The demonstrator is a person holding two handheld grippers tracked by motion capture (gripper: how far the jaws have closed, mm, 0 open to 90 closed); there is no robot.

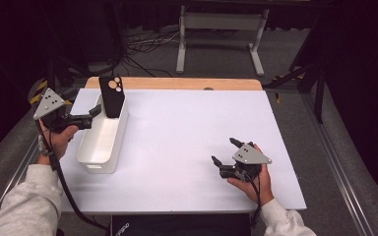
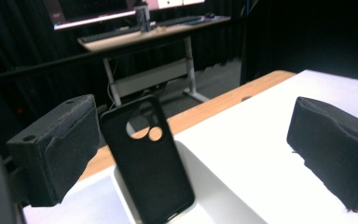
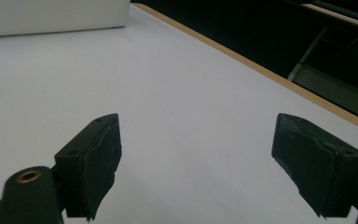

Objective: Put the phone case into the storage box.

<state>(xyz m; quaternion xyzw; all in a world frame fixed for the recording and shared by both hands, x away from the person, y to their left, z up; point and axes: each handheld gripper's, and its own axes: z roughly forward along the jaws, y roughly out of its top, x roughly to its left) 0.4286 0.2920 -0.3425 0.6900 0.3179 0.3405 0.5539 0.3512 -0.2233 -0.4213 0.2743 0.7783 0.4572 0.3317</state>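
High view overhead facing forward, both claw cameras low, close, sharing white table

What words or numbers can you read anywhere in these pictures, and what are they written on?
Dark panel at the near table edge: faint pale lettering, too small and blurred to read.
Phone case standing in the white bin: no words.
Grey plates on the left gripper and right gripper: dots, no letters.
Monitor on the far desk: glowing, nothing readable.

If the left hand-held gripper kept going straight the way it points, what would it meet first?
Probably the black phone case leaning upright in the white plastic bin; it sits between the open left hand-held gripper jaws, though depth is unclear.
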